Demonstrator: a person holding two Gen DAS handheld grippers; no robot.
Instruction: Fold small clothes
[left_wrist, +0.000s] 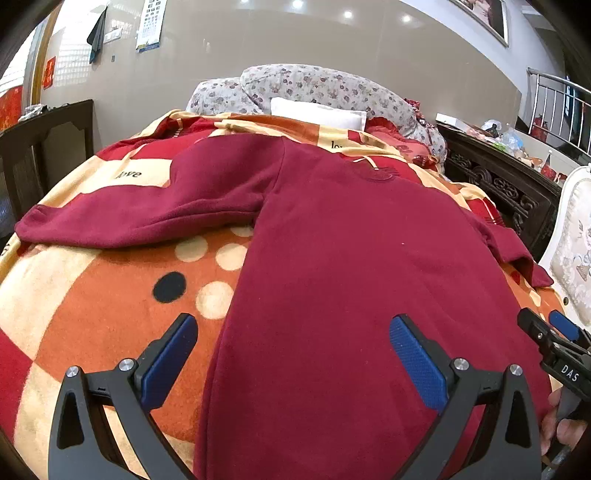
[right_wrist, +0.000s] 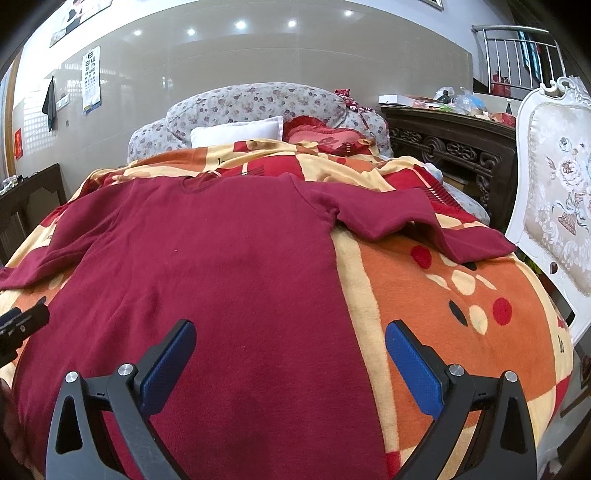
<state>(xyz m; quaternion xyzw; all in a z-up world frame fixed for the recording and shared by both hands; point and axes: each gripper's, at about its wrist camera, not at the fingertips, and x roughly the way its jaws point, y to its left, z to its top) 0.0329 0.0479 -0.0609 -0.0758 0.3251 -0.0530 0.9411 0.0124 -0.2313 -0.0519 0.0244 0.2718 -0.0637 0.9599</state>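
Observation:
A dark red long-sleeved top (left_wrist: 351, 258) lies spread flat on a patterned blanket (left_wrist: 92, 314), neck away from me, both sleeves out to the sides. My left gripper (left_wrist: 293, 328) is open over its lower left edge, holding nothing. My right gripper (right_wrist: 290, 332) is open over the top's (right_wrist: 221, 277) lower right edge, one blue pad over the blanket (right_wrist: 461, 332), holding nothing. The right gripper also shows at the right edge of the left wrist view (left_wrist: 550, 332), and the left gripper at the left edge of the right wrist view (right_wrist: 22, 325).
Floral bedding (left_wrist: 325, 88), a white pillow (left_wrist: 314, 110) and a red cushion (right_wrist: 325, 140) lie beyond the top. A dark carved wooden sideboard (right_wrist: 454, 155) and a white upholstered chair (right_wrist: 554, 192) stand at the right. Dark furniture (left_wrist: 37, 147) stands at the left.

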